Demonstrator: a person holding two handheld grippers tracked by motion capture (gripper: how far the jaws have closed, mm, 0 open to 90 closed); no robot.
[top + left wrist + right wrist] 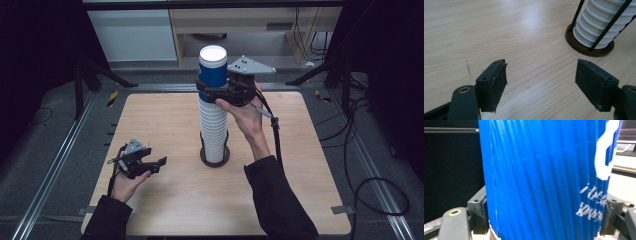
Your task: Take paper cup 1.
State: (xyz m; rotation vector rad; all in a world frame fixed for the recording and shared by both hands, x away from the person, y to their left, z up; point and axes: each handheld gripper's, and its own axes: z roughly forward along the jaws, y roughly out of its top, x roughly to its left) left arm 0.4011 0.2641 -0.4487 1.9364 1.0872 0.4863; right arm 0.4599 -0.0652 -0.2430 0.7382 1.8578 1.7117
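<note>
Leftmost, the left gripper (161, 161) lay low over the wooden table (165, 115), held in the person's left hand (127, 184) near the table's near-left part. Its jaws stood spread with nothing between them; in the left gripper view the bare tabletop (499, 30) showed in the gap, and the foot of the stack stood farther off to the upper right.

Toward the middle of the table rose the stack of cups (213, 127), a tall upright column of white ribbed cups nested mouth-down, its long axis straight up and down. It stood in a dark round base (215, 159) with thin black rods (607, 26) running up its sides. The same white ribs and the brown base (586, 48) appeared in the left gripper view.

On top of the stack sat the blue cup (212, 70), also upright along the same axis, its white flat end facing up and its wider mouth down over the white cups.

To the right of it, the right gripper (210, 93) came in level from the right, held in the right hand (245, 112), and pinched the blue cup near its lower edge. In the right gripper view the blue ribbed wall (541, 180) stood between the two pads, which pressed on either side of it; white lettering showed at its right.
</note>
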